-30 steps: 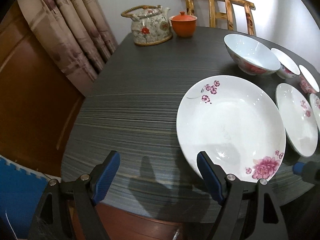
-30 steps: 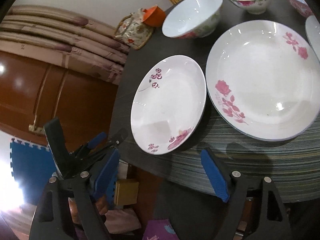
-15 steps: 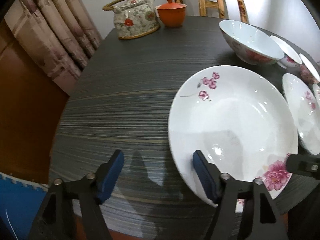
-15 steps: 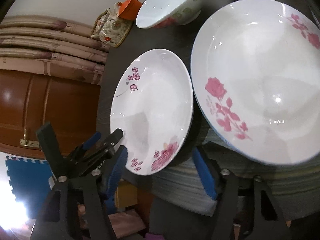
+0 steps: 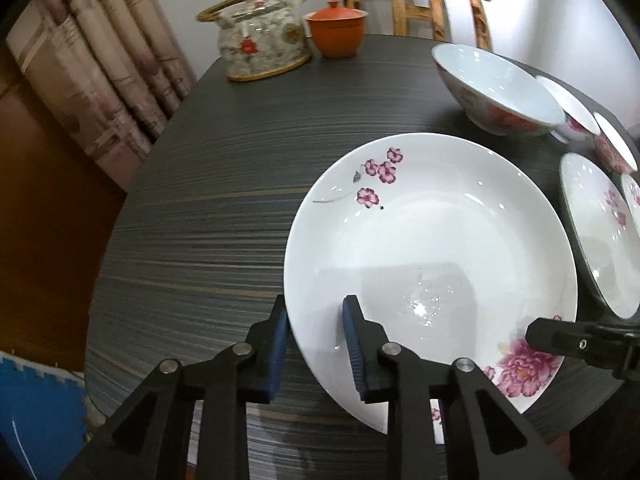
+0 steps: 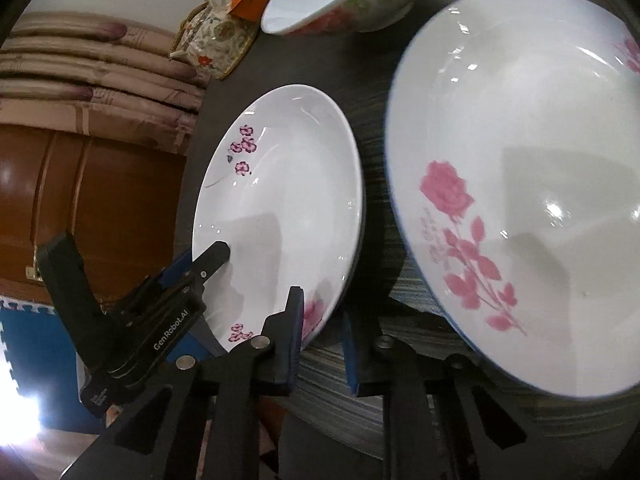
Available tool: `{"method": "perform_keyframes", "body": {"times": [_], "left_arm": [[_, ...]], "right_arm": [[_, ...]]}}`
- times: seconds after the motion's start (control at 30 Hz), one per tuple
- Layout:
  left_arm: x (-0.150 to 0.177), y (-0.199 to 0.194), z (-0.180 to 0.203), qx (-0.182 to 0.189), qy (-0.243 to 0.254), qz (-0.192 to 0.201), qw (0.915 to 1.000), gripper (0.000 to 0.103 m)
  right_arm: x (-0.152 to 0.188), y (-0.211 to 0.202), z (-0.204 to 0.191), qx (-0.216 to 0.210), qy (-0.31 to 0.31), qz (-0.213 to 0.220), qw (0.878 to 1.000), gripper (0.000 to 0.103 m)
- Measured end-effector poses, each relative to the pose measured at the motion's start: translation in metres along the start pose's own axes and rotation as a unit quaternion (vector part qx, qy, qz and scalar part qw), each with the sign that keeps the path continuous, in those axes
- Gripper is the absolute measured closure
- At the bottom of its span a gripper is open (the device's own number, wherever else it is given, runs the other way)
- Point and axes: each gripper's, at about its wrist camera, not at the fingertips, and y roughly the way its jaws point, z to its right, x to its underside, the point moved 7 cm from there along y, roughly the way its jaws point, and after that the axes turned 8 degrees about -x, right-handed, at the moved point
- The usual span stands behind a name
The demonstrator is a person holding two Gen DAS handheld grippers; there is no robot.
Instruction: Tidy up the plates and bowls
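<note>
- Plum-blossom plate (image 5: 432,256): white, with purple blossoms at its far rim and a pink peony at its near rim; it lies at the near edge of the dark striped table (image 5: 224,208) and serves as landmark below.
- Left claw (image 5: 314,350): reaches in low from the near side, its blue pads straddling the plate's near-left rim, one outside and one over the plate's inner face; narrowed onto the rim and apparently pinching it.
- Right claw (image 6: 320,350): comes in at the plate's near-right rim by the peony; one pad lies over the rim, the other beneath it against the table edge, pinching the rim. Its black tip also shows in the left wrist view.
- Rose plate (image 6: 520,184): larger, blue-rimmed, just right of the landmark plate.
- Large bowl (image 5: 496,92): beyond the plate, to its far right.
- Teapot (image 5: 260,40) and orange lidded cup (image 5: 336,32): at the far edge of the table, well apart from the plate.
- Wooden chair (image 5: 412,4): behind the table.
</note>
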Motion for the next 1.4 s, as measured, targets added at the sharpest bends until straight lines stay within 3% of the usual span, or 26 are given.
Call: {"method": "perform_keyframes", "body": {"times": [0.4,0.57,0.63,0.7,0.8,0.87,0.93,1.0,1.1,1.27,1.4], "left_arm": [[0.008,0.003,-0.038,0.002,-0.059,-0.014,0.9982,0.082],[0.007,-0.005,-0.041,-0.03,-0.047,-0.002,0.9984,0.082],[0.006,-0.01,-0.045,-0.041,-0.051,0.002,0.9978,0.082],[0.005,-0.021,-0.047,-0.046,-0.051,0.011,0.9976,0.082],[0.004,-0.041,-0.047,-0.051,-0.052,0.023,0.9971,0.081],[-0.002,-0.062,-0.03,-0.014,-0.043,0.041,0.9981,0.079],[-0.013,-0.085,0.001,0.024,-0.018,0.063,0.9976,0.065],[-0.023,-0.099,0.032,0.064,0.005,0.072,0.9954,0.059],[-0.044,-0.105,0.09,0.12,0.042,0.065,0.9898,0.058],[-0.065,-0.071,0.154,0.131,0.102,0.024,0.9858,0.058],[-0.066,-0.053,0.181,0.144,0.123,0.003,0.9819,0.058]], "right_arm": [[-0.001,0.029,-0.026,-0.008,-0.031,-0.028,0.999,0.085],[0.002,0.023,-0.023,-0.015,-0.036,-0.026,0.999,0.083],[0.003,0.014,-0.025,-0.007,-0.055,-0.021,0.998,0.077],[0.003,-0.003,-0.025,-0.011,-0.063,-0.008,0.998,0.057],[0.009,-0.047,-0.018,-0.035,-0.055,0.021,0.998,0.056],[0.013,-0.087,-0.004,-0.044,-0.037,0.049,0.997,0.056],[0.017,-0.128,0.021,-0.041,-0.007,0.085,0.996,0.056],[0.022,-0.159,0.047,-0.026,0.02,0.108,0.994,0.055],[0.026,-0.182,0.077,-0.015,0.058,0.128,0.99,0.055],[0.022,-0.184,0.106,-0.007,0.095,0.135,0.986,0.055],[0.013,-0.184,0.119,-0.004,0.107,0.143,0.984,0.055]]}}
